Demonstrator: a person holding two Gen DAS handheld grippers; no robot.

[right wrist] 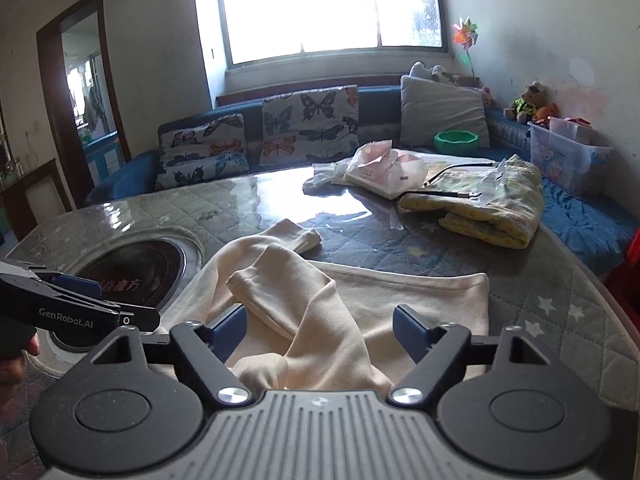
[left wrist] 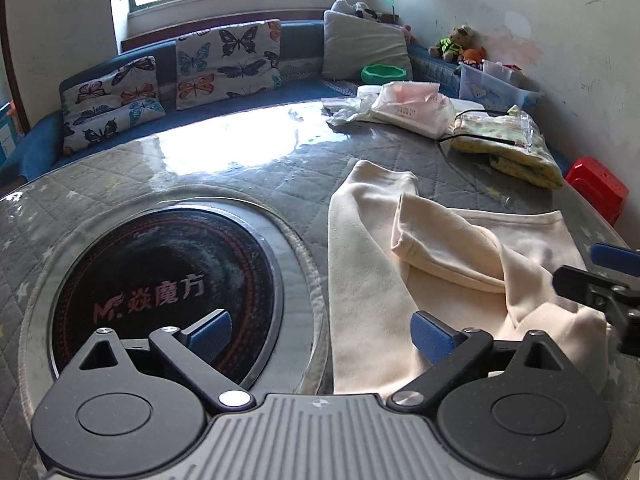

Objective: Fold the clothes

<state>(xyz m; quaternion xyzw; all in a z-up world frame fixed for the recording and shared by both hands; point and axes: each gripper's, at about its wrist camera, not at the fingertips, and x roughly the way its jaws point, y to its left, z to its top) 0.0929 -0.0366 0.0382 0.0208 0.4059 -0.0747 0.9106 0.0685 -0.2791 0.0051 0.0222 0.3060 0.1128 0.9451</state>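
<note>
A cream long-sleeved garment (left wrist: 400, 264) lies crumpled on the quilted table, one sleeve stretched toward the far side, the other folded across the body. It also shows in the right wrist view (right wrist: 352, 292). My left gripper (left wrist: 320, 334) is open and empty, above the garment's left edge beside the cooktop. My right gripper (right wrist: 318, 330) is open, its jaws either side of a bunched fold of the garment near the front edge, not closed on it. The right gripper also shows at the right edge of the left wrist view (left wrist: 600, 276). The left gripper shows at the left of the right wrist view (right wrist: 80, 304).
A round black induction cooktop (left wrist: 168, 288) is set into the table (left wrist: 224, 168) on the left. A folded yellow blanket (right wrist: 488, 208) with a black cable and plastic bags (right wrist: 384, 172) lie at the far right. A sofa with butterfly cushions (left wrist: 224, 60) runs behind. A red stool (left wrist: 596, 184) stands at right.
</note>
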